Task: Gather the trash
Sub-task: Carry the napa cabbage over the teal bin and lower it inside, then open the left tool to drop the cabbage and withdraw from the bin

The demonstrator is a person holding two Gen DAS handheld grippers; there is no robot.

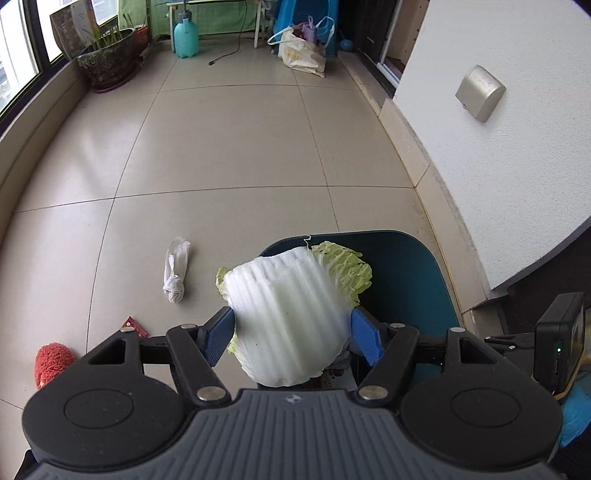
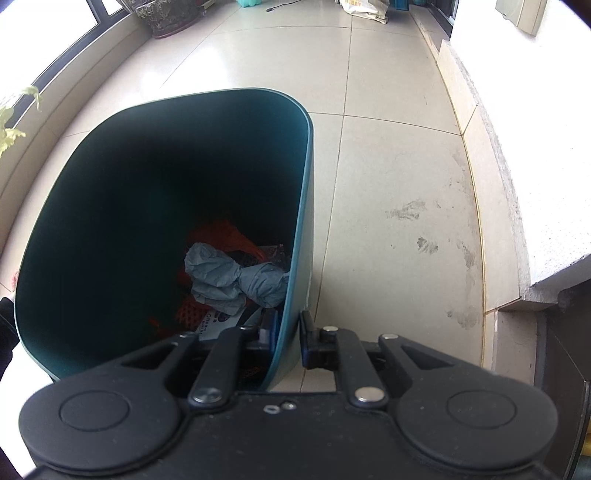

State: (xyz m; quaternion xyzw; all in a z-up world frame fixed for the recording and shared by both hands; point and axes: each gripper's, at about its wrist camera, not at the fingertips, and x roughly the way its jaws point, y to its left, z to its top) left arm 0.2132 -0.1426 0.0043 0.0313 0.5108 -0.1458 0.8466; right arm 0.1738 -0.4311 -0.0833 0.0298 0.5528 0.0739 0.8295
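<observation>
Home balcony: tiled floor (image 1: pixel 229 147), potted plant (image 1: pixel 109 59), windows (image 1: pixel 18 62), shopping bag (image 1: pixel 301 51).

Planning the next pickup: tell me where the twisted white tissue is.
In the left wrist view the twisted white tissue lies on the floor tiles, left of the cabbage piece held in the left gripper, with a red wrapper nearer the camera.

Floor: beige glossy tiles (image 1: pixel 229 147), scuffed with dark marks near the wall.
Near trash: a twisted white wrapper (image 1: pixel 175 271), a red packet (image 1: pixel 132 326) and a red fuzzy cloth (image 1: pixel 51 363) lay on it.
Far end: a plant pot (image 1: pixel 107 62), teal bottle (image 1: pixel 185 35) and shopping bag (image 1: pixel 301 53) stood.
</observation>
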